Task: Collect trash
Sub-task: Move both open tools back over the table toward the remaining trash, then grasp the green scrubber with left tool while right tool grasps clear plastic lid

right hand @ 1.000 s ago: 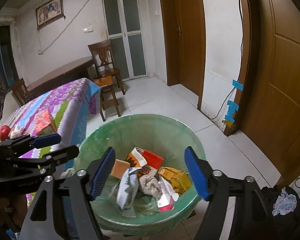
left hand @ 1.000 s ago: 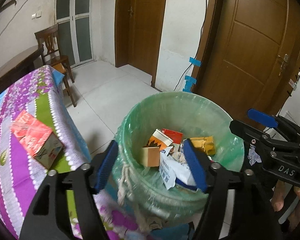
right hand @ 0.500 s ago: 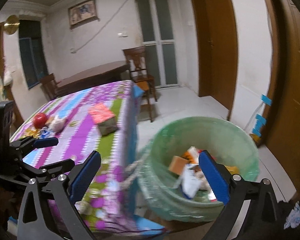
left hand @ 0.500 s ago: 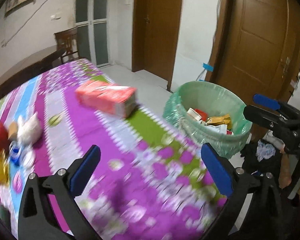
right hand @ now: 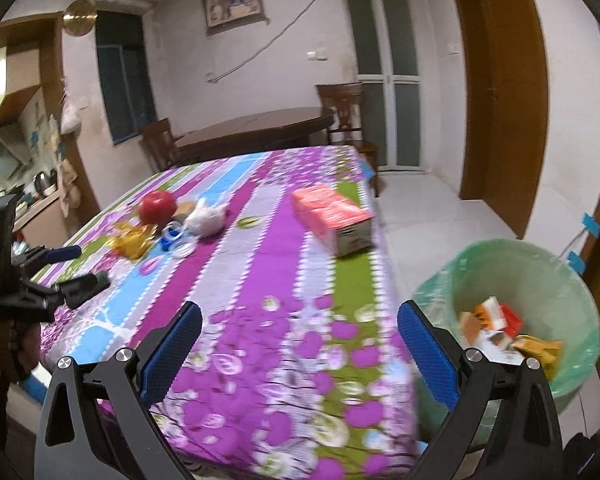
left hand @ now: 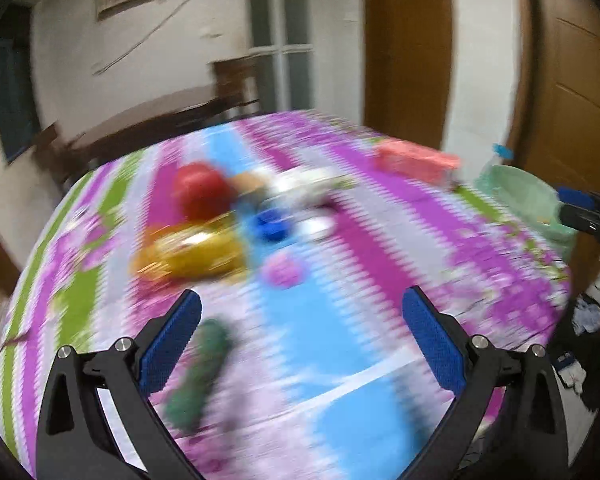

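Observation:
A small heap of litter lies on the purple flowered tablecloth (right hand: 284,344): a gold wrapper (right hand: 132,240), a blue cap (right hand: 171,236) and a crumpled white wad (right hand: 206,218), next to a red apple (right hand: 157,206). The left wrist view is blurred but shows the same gold wrapper (left hand: 188,252) and blue cap (left hand: 270,226) ahead of my left gripper (left hand: 302,300), which is open and empty. My right gripper (right hand: 300,312) is also open and empty over the table's near corner. The green-lined bin (right hand: 540,264) on the right holds several cartons and wrappers.
A pink box (right hand: 332,216) lies near the table's right edge. A dark green object (left hand: 198,372) lies by my left finger. Behind the table are a dark wooden table (right hand: 260,128) and chairs (right hand: 348,116). Wooden doors line the right wall.
Both views have swung left from above the bin to the table. Both grippers' jaws stand wider than a second ago. The left view now faces the litter heap.

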`<state>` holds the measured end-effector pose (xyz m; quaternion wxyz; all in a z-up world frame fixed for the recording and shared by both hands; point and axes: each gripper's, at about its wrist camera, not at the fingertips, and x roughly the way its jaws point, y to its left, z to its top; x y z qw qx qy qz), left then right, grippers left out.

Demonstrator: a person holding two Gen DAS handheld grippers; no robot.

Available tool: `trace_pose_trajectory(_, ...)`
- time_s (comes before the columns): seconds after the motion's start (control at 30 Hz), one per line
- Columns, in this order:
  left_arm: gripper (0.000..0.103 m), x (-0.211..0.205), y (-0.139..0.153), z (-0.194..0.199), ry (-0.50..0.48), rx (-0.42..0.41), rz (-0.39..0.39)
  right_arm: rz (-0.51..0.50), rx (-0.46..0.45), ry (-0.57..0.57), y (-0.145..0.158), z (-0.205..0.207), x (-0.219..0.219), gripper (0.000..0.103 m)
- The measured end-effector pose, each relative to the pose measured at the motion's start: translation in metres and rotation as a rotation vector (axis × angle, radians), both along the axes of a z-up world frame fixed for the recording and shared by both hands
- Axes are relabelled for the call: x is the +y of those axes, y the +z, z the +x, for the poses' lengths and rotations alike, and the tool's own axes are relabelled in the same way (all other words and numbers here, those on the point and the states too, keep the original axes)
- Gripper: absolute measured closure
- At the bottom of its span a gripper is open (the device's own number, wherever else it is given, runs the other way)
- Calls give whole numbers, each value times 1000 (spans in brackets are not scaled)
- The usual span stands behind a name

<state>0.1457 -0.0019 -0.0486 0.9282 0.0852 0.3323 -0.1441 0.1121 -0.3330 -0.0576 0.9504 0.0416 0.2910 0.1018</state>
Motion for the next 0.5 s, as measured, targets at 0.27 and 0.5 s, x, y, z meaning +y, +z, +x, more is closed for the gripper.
trace_pose_trajectory(0.27,20,66,-23,13,96,124,6,0,51,140,-11,22,58,5)
trace_pose_trajectory(0.5,45,62,-39,24,54,191,3,-13,114,290,-12,62,118,27)
